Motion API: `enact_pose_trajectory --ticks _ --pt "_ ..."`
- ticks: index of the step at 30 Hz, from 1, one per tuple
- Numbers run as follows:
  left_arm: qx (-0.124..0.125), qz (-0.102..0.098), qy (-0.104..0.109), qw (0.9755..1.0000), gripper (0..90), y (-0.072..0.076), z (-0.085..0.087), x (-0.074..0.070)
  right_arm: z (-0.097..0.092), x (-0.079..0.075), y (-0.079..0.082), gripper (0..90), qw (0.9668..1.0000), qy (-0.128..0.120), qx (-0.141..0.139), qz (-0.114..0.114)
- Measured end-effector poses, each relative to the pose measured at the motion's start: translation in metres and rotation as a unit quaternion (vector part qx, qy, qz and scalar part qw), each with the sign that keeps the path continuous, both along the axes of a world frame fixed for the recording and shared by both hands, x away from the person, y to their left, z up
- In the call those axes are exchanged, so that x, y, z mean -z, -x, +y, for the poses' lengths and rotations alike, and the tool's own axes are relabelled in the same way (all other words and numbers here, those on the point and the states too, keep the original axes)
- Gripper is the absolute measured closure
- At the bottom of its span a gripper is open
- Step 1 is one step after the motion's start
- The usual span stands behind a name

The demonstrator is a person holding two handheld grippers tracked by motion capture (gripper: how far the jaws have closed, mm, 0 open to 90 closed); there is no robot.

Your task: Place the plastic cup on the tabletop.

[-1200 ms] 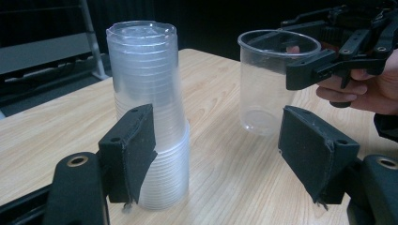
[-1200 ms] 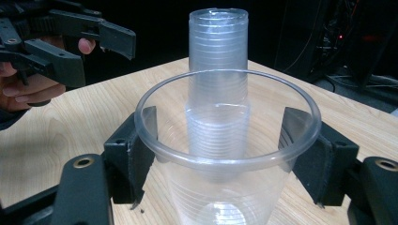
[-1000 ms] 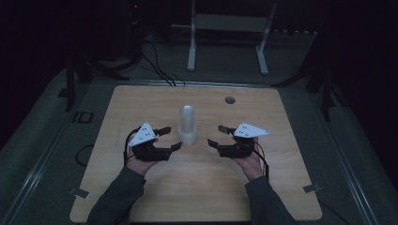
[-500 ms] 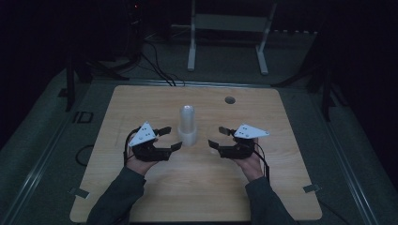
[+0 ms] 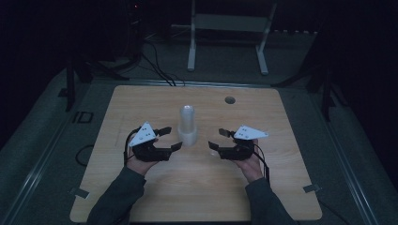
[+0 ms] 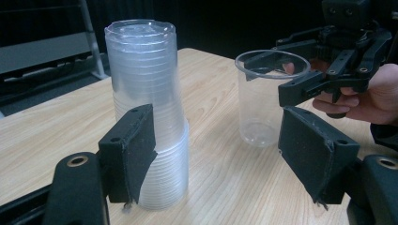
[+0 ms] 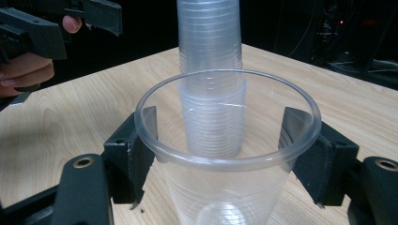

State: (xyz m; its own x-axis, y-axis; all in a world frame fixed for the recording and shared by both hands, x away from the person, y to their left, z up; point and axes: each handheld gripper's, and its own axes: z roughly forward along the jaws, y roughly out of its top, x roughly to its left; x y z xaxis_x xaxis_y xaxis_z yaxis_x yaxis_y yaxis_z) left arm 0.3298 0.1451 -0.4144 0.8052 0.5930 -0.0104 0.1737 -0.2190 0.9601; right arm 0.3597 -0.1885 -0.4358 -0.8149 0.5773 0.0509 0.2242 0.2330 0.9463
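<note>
Right hand-held gripper (image 5: 218, 140) edged inward, level, clasping single cup (image 7: 225, 154).

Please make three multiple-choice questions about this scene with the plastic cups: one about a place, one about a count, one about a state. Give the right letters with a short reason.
1. Where does the stack of cups stand?
A. on the floor
B. on the table between the two hand-held grippers
C. at the table's far right corner

2. How many cups stand apart from the stack?
A. one
B. three
C. none

3. How is the single cup?
A. lying on its side
B. upside down
C. upright, between the jaws of the right hand-held gripper

Answers: 1 B, the high view shows it on the table between the grippers. 2 A, the left gripper view shows one clear cup beside the stack. 3 C, its open rim faces up, with a pad at each side.
</note>
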Motion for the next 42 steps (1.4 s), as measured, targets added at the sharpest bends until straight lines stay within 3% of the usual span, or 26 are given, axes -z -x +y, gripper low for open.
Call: enact_pose_trajectory --ticks 42 --pt "0.001 0.001 -0.002 1.0000 27.7 0.000 -0.001 0.001 -0.003 0.023 -0.005 28.3 0.9996 0.005 0.009 0.027"
